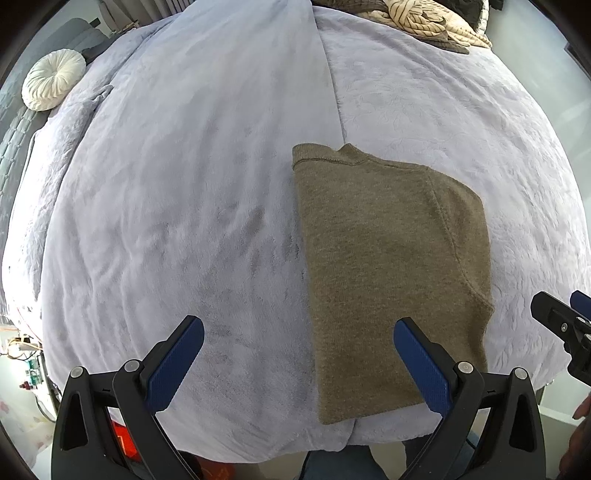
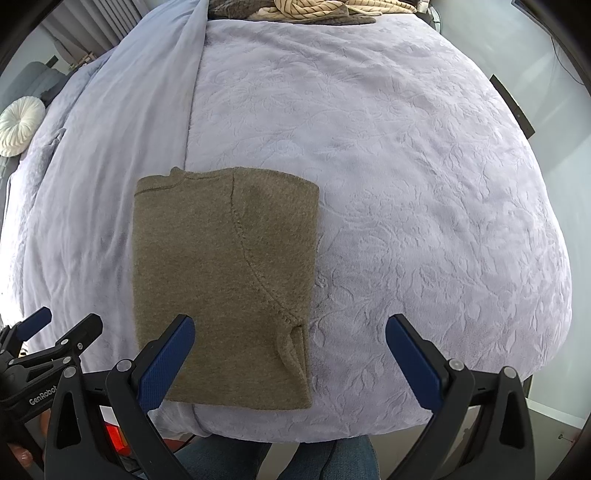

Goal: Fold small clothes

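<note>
On a bed (image 2: 406, 184) covered with a pale lavender plush blanket, a small olive-brown knit garment (image 2: 221, 277) lies folded into a neat upright rectangle near the bed's front edge. Its ribbed neckline sits at the far end, and a curved sleeve seam runs down its right half.

From the left wrist view, the left gripper (image 1: 299, 354) hovers at the near edge of the bed with its two blue-padded fingers (image 1: 177, 362) spread wide and holding nothing. The garment (image 1: 388, 266) lies ahead and to the right: its left edge falls in the gap between the fingers, and the right finger overlaps its lower right corner in the picture. Whether that finger touches the cloth cannot be told.

From the right wrist view, the right gripper (image 2: 290, 358) is likewise wide open and empty. Here the garment lies ahead and to the left; the left finger (image 2: 166, 365) overlaps its lower left corner in the picture, while the right finger sits over bare blanket, well apart from the cloth. The left gripper's tips (image 2: 61, 332) show at the lower left edge of this view.

At the far end of the bed lies a heap of beige striped fabric (image 2: 325, 7). A round white pleated cushion (image 1: 53, 79) rests at the far left.
</note>
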Tool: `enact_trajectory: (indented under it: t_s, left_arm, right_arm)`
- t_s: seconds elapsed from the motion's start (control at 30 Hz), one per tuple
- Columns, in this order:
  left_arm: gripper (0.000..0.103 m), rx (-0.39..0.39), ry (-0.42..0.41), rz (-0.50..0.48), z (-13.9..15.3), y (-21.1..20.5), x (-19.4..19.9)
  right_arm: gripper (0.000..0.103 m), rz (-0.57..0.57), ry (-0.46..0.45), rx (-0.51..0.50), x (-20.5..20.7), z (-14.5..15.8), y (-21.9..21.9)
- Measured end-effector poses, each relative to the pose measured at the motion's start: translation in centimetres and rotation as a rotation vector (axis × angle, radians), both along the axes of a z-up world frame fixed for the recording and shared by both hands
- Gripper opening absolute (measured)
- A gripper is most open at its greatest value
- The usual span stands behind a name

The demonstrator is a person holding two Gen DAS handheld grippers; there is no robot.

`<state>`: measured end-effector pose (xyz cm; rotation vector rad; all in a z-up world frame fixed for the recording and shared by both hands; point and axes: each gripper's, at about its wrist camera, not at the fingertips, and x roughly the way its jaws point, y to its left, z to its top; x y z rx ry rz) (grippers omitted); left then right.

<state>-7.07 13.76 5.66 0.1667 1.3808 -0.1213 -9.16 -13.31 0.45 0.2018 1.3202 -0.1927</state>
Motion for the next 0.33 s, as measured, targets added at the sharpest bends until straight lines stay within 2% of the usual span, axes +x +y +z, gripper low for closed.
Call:
enact_trajectory:
  t_s: [0.33]
  left_arm:
    - [0.103, -0.014, -0.009, -0.012, 0.10, 0.10, -0.16]
  right_arm:
    - [0.103, -0.003, 0.002, 0.001, -0.31, -0.15, 0.45]
